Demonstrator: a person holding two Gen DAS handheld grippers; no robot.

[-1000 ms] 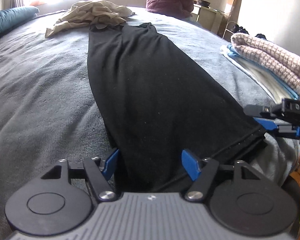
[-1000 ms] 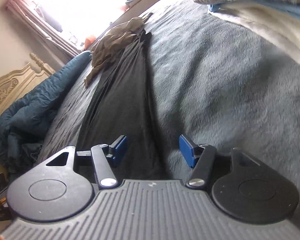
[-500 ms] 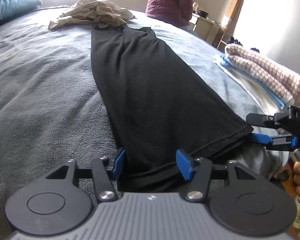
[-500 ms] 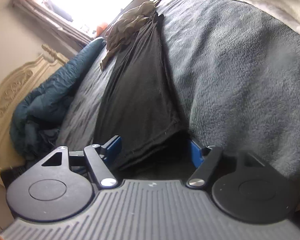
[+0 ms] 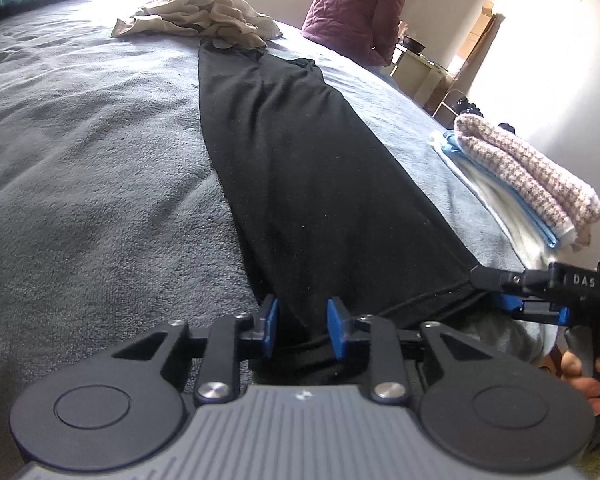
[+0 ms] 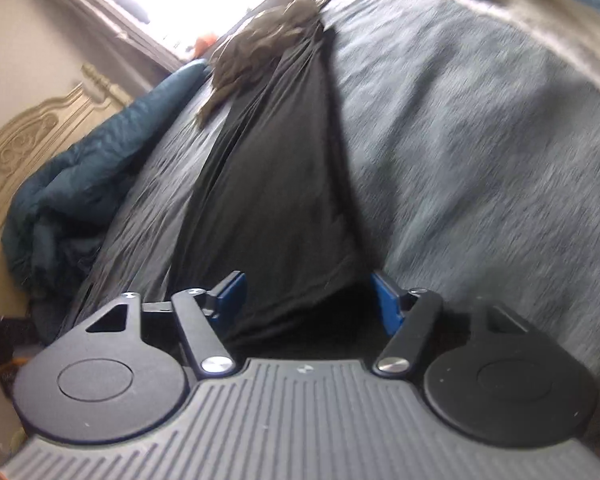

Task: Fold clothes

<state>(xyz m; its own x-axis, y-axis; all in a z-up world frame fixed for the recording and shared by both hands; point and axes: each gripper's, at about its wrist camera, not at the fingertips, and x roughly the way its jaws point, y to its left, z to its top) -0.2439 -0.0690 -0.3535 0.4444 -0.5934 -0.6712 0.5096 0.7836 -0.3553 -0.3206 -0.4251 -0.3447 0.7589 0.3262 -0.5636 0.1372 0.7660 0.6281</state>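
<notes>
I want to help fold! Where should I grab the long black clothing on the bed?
Probably grab the black garment by its near hem's two corners, coming from the bed's foot. It lies flat lengthwise, with that edge nearest and free.

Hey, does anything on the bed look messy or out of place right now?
Yes. A crumpled beige garment lies in a heap at the far end of the bed, overlapping the top of the long black garment laid flat.
</notes>
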